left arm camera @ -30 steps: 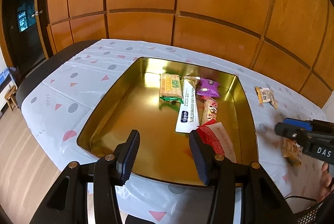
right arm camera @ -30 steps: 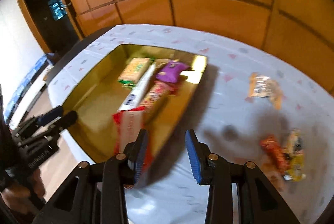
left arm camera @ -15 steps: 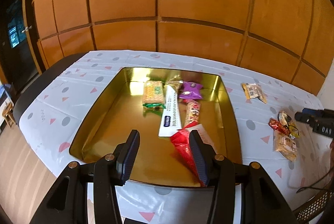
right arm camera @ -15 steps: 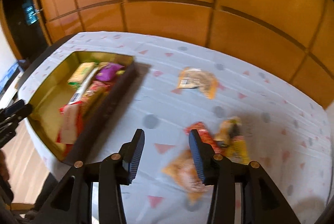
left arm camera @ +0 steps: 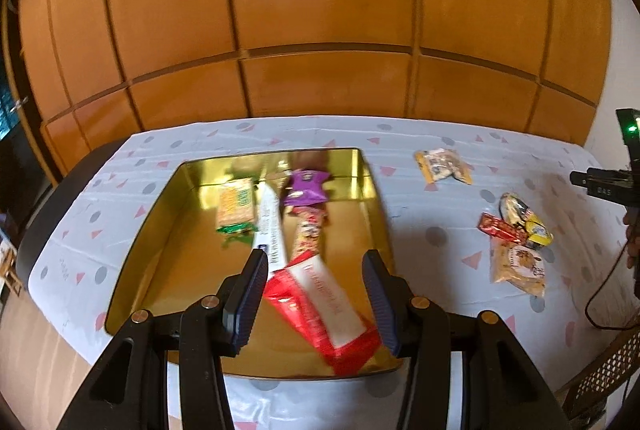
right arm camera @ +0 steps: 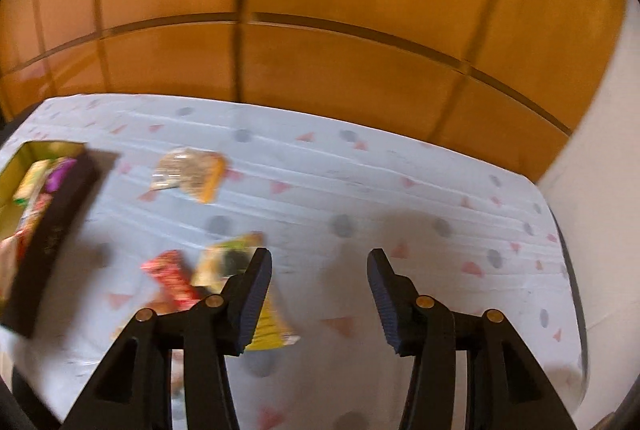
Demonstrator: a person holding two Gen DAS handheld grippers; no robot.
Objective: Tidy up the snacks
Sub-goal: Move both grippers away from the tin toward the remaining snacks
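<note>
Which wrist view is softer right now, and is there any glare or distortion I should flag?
Right wrist view: motion-blurred; the snacks near the left finger and the tablecloth are smeared, though the fingers stay crisp. Left wrist view: mostly sharp; the gold tray mirrors its packets, and the red packet is slightly soft. Both views: fisheye bends the wall panels, with dark corners.

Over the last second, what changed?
The right tongs swung away from the gold tray to the loose snacks on the tablecloth; jaws have just been opening, nothing between them. The left tongs shifted slightly over the tray, empty. Snacks in the tray, including the red packet, stayed put.
</note>
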